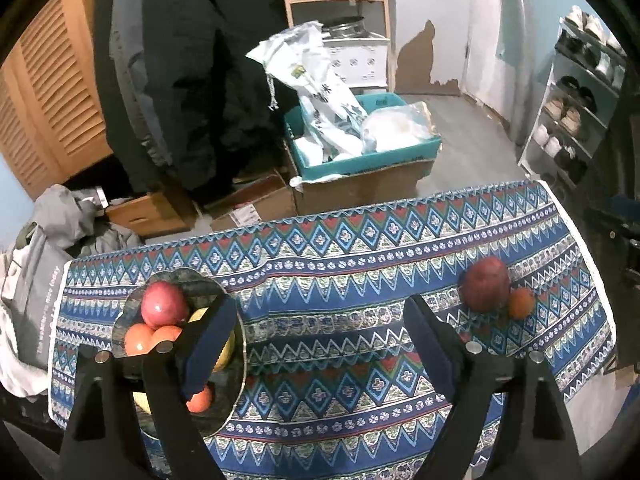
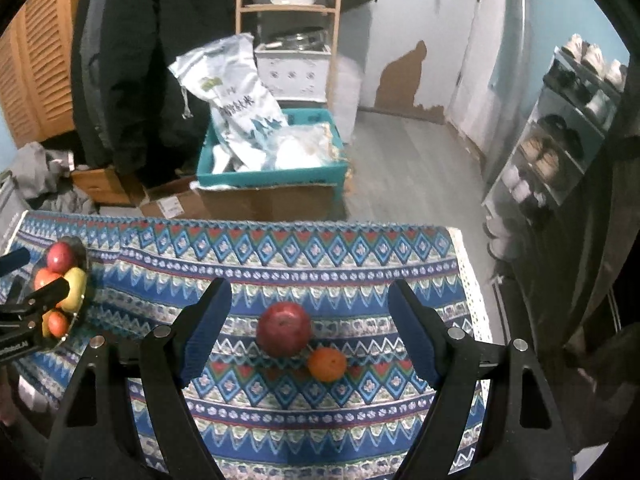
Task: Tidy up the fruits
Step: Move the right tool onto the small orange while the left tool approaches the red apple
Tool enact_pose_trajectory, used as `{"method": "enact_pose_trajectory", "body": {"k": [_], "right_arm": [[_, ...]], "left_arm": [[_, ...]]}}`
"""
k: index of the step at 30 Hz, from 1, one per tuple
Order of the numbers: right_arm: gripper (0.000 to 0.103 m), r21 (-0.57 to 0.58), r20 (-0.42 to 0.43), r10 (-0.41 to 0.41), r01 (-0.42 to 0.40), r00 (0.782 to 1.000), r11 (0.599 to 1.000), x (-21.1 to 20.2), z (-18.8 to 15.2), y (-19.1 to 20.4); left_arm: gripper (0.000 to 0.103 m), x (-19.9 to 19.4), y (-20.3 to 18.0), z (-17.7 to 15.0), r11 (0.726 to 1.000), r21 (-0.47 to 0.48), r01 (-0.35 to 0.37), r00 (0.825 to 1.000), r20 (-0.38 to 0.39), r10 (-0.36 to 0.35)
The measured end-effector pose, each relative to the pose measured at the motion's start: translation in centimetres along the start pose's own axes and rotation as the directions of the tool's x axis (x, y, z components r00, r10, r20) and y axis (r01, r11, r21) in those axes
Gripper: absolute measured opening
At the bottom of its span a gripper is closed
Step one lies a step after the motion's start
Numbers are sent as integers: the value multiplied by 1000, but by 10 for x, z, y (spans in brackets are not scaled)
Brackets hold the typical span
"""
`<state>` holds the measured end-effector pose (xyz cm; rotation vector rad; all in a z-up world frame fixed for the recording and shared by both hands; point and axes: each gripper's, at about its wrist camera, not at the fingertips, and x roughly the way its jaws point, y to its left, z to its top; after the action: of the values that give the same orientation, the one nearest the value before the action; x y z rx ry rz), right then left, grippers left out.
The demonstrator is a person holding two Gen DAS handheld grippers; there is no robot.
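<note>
patterned blue cloth (image 2: 280, 400) covers the table, with boxes, a teal crate and a shoe rack on the floor beyond.

the apple (image 2: 284, 329) left to sort sits out on the cloth, dark red and round, with a small orange (image 2: 327, 364) touching it at its near right side. both lie between the fingers of the right gripper (image 2: 310, 320), whose jaws stand wide with nothing pressed in them. the apple looks firm, smooth and fairly heavy for its size; its skin may slip on the pads, so a hold across its widest part, at the middle, seems safest. squeezed hard it could bruise. the orange is lighter and gives a little, with a rougher skin that should grip better; being so close to the apple, it may roll if the apple is taken first.

far to the left, the bowl (image 1: 120, 322) already holds a pink-red apple, oranges and something yellow. the left gripper (image 1: 320, 324) hangs over the cloth just beside it, one finger across the bowl in view, jaws wide and empty.
</note>
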<state>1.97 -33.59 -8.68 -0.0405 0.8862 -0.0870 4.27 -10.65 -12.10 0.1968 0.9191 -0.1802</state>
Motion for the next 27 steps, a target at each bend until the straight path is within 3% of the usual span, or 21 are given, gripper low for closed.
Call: {"method": "enact_pose_trajectory", "body": {"k": [13,27], "right_arm": [[80,14,-157,0,2,988,1000,65,-40,-29],[80,26,-370,9,1,929,1000,140,-89,-37]], "left_arm": [[87,56,-33,-10,997,72,16,995,-101,-9],[87,102,-56,-26,993,116,32,984,-175,-12]]}}
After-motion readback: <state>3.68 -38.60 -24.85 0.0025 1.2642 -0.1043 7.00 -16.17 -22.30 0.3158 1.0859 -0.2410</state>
